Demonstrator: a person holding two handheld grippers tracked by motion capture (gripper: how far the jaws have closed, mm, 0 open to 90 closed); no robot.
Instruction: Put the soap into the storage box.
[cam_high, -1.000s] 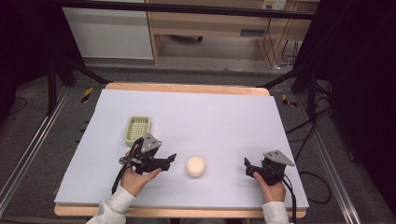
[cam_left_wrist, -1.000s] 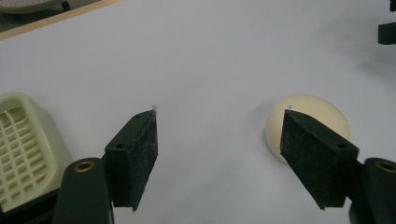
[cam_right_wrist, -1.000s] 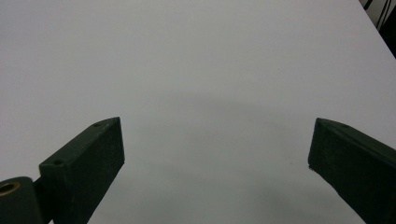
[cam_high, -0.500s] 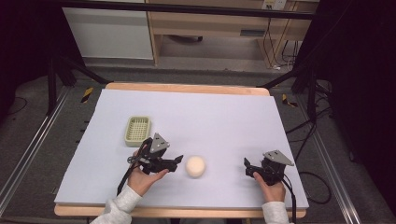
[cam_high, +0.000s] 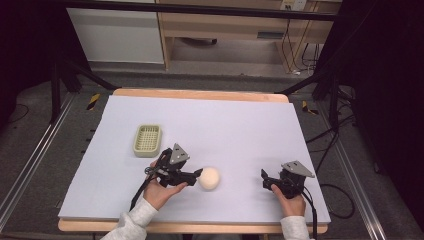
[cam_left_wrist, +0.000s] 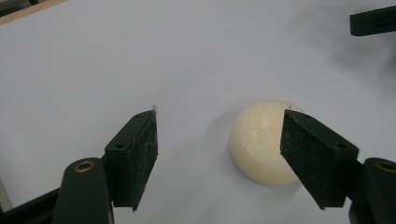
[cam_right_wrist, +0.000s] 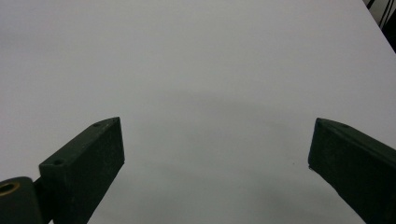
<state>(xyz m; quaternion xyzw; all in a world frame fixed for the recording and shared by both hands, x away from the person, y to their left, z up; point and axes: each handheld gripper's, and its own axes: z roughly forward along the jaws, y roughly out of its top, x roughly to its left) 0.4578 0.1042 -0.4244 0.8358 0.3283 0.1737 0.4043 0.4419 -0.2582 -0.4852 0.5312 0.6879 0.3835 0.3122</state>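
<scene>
Step judged: approach for grasp. Left hand-held gripper (cam_left_wrist: 219, 140) spread, cream round ball (cam_left_wrist: 261, 142) seen off-centre by right jaw, unpinched. Next: centring, closing. Right hand-held gripper (cam_right_wrist: 215, 154) spread, nothing held.

No legible text, seemingly.

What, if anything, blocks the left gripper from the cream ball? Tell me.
Nothing visible. The left gripper has its jaws open, and the cream ball lies on bare white table just ahead, partly behind one jaw, off centre.

one ball (cam_high: 209, 178), one basket (cam_high: 147, 139), two grippers
</scene>
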